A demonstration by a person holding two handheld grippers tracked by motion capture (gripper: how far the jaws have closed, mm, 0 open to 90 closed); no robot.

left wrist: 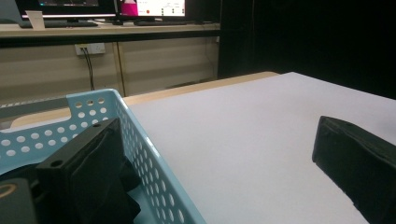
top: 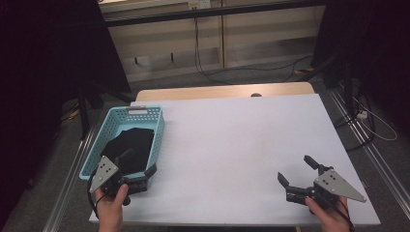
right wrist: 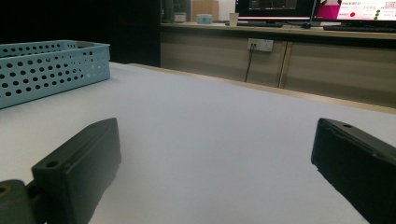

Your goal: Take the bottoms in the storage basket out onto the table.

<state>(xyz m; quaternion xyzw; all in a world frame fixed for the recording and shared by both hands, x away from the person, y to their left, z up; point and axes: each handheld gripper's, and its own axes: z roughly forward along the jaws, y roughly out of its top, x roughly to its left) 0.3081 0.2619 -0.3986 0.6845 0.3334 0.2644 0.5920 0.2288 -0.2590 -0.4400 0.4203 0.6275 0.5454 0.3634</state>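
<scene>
The left gripper (top: 140, 166) sits at the near end of the blue basket (top: 112, 122), jaws spread wide and gripping nothing: one jaw hangs inside the basket over the black cloth (top: 129, 145), the other outside over the table (top: 241, 140), so the near right wall runs between them. That straddle reads as a set-up for reaching the cloth, which lies crumpled on the basket floor, filling most of it. In the left gripper view the inner jaw stands right against the dark folds (left wrist: 128, 186) (whether it touches them I cannot tell), with the perforated wall (left wrist: 149, 163) just beside it.

The right gripper (top: 296, 170) rests low near the table's front right corner, well apart from the basket, jaws equally wide and empty; probably parked there to leave the middle free.

Room is plentiful: the white top between basket and right gripper is bare. The tight spots are the basket walls around the left jaw and the table's front edge, close under both hands.
</scene>
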